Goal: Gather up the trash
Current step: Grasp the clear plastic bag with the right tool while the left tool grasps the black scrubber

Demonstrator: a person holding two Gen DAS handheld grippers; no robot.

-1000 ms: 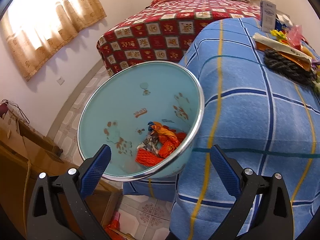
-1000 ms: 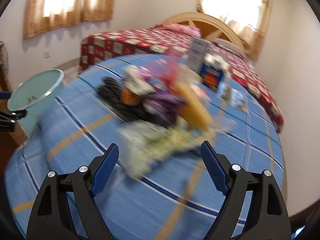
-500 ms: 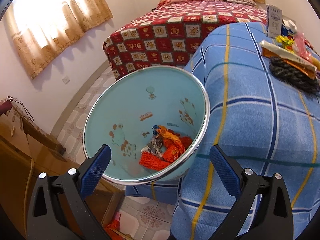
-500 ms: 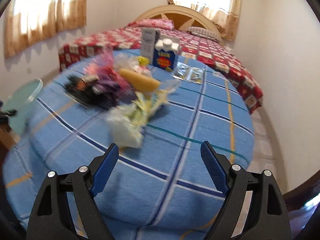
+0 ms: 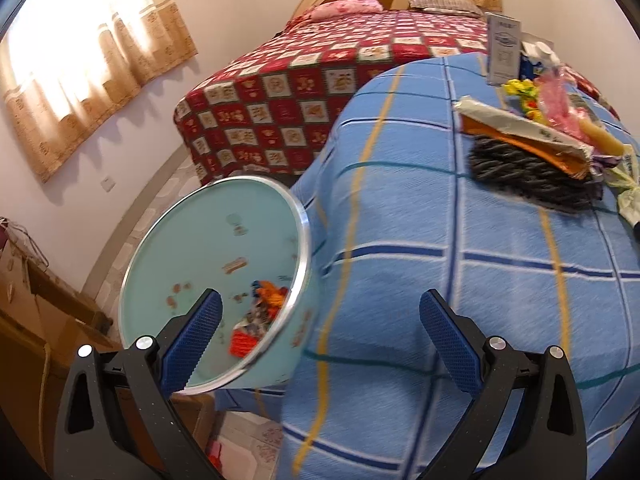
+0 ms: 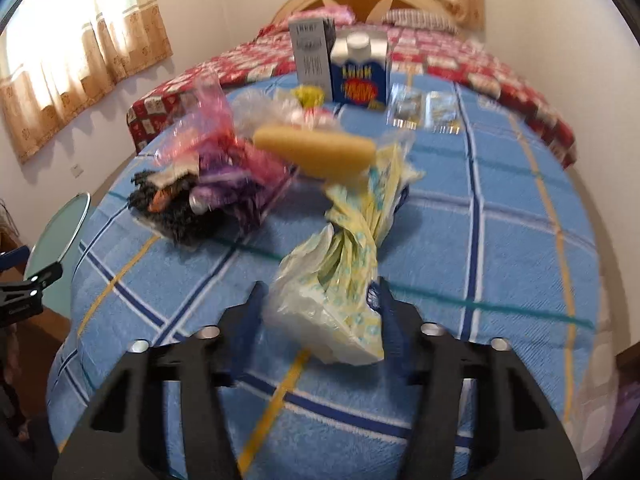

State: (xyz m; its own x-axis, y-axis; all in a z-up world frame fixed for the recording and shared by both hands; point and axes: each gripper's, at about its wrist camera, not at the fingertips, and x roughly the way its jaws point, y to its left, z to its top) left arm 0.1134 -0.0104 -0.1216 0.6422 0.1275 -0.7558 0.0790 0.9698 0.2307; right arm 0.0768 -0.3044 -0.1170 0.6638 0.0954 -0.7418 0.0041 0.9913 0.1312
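The left wrist view looks forward and steeply down along its open fingers, close over the near edge of the blue bed, with the bin at lower left. The right wrist view looks down the same bed from further right, close to a yellow wrapper between its fingers. Both share the trash pile, the red bed and the bin; the right view also catches the left gripper at its left edge.

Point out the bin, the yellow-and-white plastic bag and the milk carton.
Bin (image 5: 224, 240): left wrist view, on its inner wall.
Yellow-and-white plastic bag (image 6: 332, 300): right wrist view, on its crumpled middle.
Milk carton (image 6: 360, 80): right wrist view, on its blue front.
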